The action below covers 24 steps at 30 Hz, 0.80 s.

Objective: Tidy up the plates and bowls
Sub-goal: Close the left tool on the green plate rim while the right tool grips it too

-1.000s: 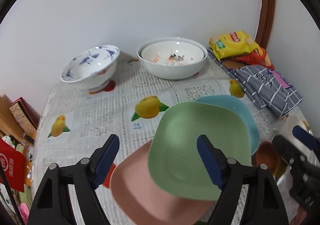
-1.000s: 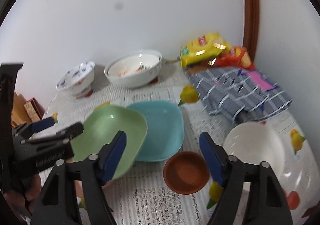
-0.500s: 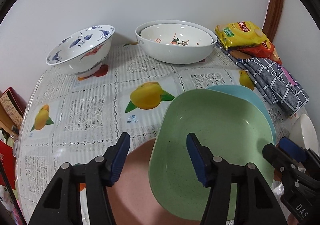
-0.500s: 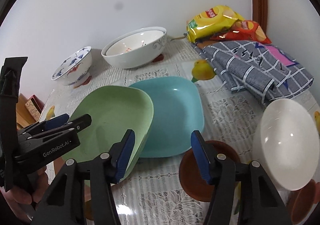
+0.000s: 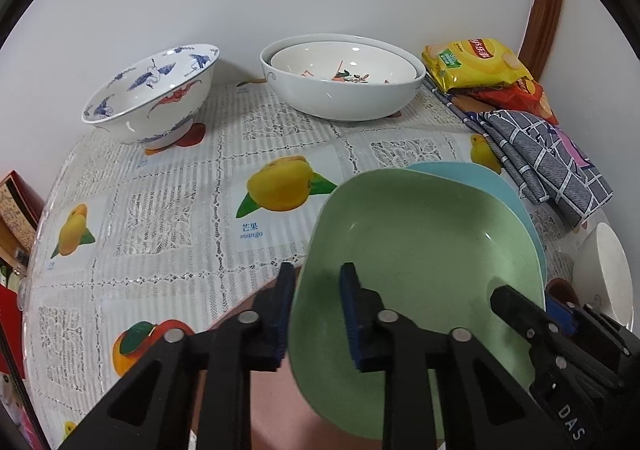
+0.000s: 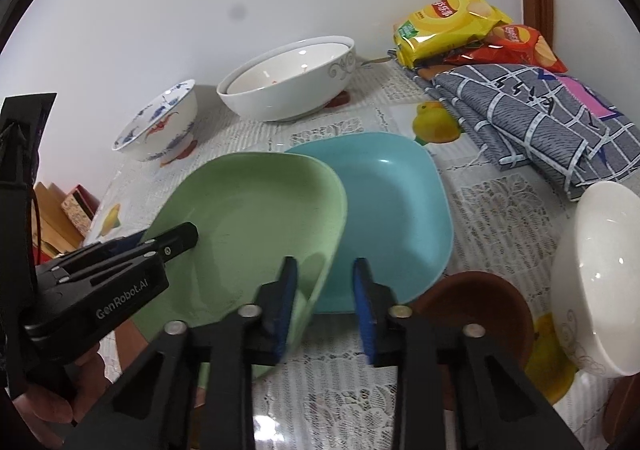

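A green square plate point(image 5: 420, 274) point(image 6: 248, 234) lies tilted, overlapping a blue plate point(image 6: 388, 210) point(image 5: 472, 174) and a pink plate point(image 5: 272, 410). My left gripper point(image 5: 316, 314) straddles the green plate's near-left rim, its jaws narrowed around the edge with a small gap showing. It also shows in the right wrist view point(image 6: 168, 238). My right gripper point(image 6: 324, 302) straddles the green plate's right rim, jaws narrowed with a gap. It also shows in the left wrist view point(image 5: 532, 306).
A blue-patterned bowl point(image 5: 152, 94) and two nested white bowls point(image 5: 344, 78) stand at the back. A brown saucer point(image 6: 476, 310) and a white bowl point(image 6: 596, 286) are at the right. Snack bags point(image 6: 452, 26) and a folded checked cloth point(image 6: 536, 118) lie back right.
Both grippers have moved in onto the green plate and narrowed their jaws around its opposite rims.
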Motion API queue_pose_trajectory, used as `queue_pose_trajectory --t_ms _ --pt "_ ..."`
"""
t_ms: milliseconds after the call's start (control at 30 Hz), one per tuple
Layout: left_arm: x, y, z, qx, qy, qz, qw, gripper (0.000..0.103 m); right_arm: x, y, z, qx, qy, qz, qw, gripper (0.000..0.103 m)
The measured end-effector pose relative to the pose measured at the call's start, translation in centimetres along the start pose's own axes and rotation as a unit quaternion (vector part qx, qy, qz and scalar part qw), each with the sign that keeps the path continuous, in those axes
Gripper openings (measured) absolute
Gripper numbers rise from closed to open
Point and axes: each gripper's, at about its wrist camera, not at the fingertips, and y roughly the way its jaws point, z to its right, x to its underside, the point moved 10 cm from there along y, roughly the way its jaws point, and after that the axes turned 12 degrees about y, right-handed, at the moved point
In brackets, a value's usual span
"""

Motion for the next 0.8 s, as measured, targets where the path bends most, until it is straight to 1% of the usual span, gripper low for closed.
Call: queue_pose_trajectory --t_ms 100,200,333,500,633,700,800 --pt "0.1 -0.7 0.1 -0.004 -0.001 0.005 1.0000 0.014 0.0 0.1 0.2 0.009 0.000 0.003 1.000 0.016" --pt "0.3 -1.5 0.3 -0.004 -0.005 0.008 1.0000 0.011 0.0 0.1 0.6 0.014 0.007 0.004 1.000 0.013" --pt "0.9 -2.6 0.3 -0.011 -0.011 0.009 0.9998 0.010 0.0 -0.6 0.8 -0.003 0.022 0.002 1.000 0.012" --pt "1.4 -4.9 0.3 -0.010 -0.026 0.016 0.9995 0.010 0.2 -2.3 0.3 -0.015 0.011 0.010 1.000 0.011" --pt "1.4 -6.8 0.1 -0.020 -0.032 0.030 0.9988 0.009 0.0 -4.3 -0.3 -0.042 0.024 0.011 0.999 0.011" --pt "1.3 -7.9 -0.2 -0.024 -0.043 0.037 0.9981 0.010 -0.2 -5.0 -0.9 -0.039 0.016 0.014 0.999 0.011" --pt "1.0 -9.5 -0.6 -0.016 -0.059 0.051 0.9969 0.010 -0.8 -6.7 -1.8 -0.038 0.003 0.022 0.999 0.011"
